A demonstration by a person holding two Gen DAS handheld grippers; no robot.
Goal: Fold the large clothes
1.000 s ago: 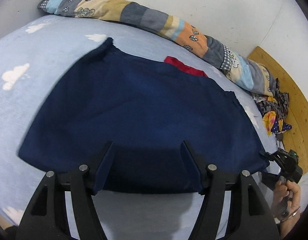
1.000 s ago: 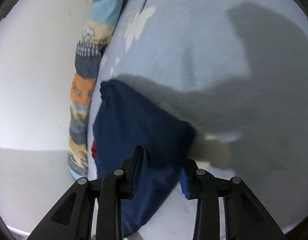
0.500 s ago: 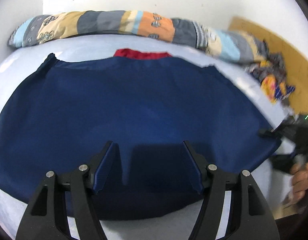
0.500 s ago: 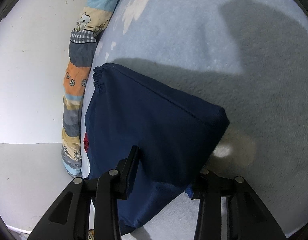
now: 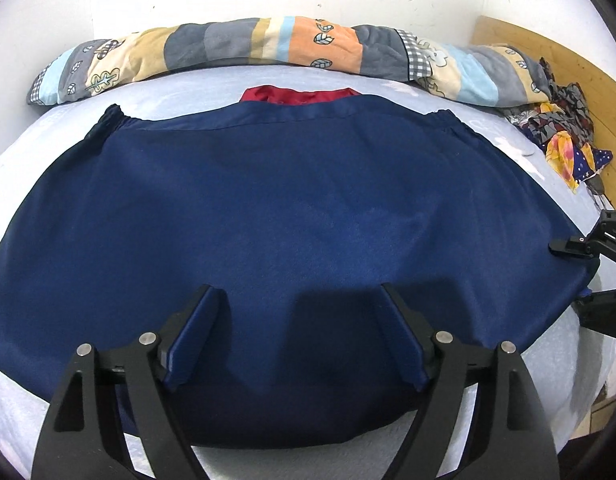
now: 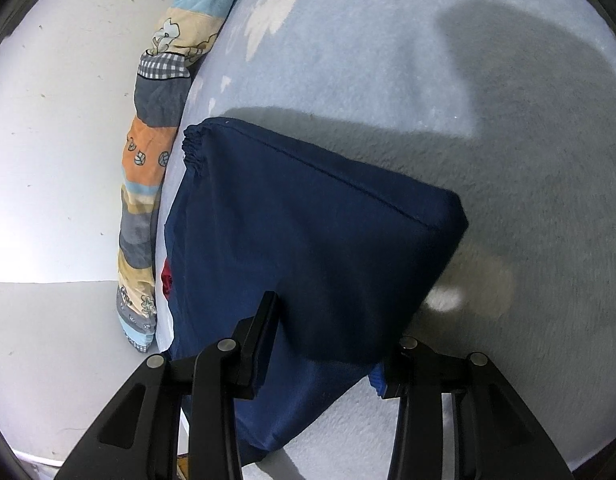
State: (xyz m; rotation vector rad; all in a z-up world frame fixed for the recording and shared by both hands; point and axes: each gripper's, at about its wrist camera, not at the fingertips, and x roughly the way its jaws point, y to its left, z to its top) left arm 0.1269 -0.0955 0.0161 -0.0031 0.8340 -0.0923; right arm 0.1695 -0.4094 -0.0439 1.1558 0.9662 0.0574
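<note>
A large navy blue garment [image 5: 291,216] with a red inner part [image 5: 299,94] at its far edge lies folded on the light blue bed. My left gripper [image 5: 299,316] hangs open just above the garment's near edge, fingers apart and empty. My right gripper [image 6: 332,340] is open around the garment's right corner [image 6: 308,248]; the cloth lies between its spread fingers, draped over the right one. It shows at the right edge of the left wrist view [image 5: 600,276].
A patchwork bolster [image 5: 267,46] runs along the wall behind the garment; it also shows in the right wrist view [image 6: 147,160]. A heap of patterned clothes [image 5: 564,136] lies at the far right by a wooden headboard [image 5: 556,52]. Bed sheet [image 6: 428,80] stretches beyond the garment.
The left camera has swung to face the garment squarely and come closer. The right gripper's jaws have widened around the corner, and the garment now lies flatter and more spread.
</note>
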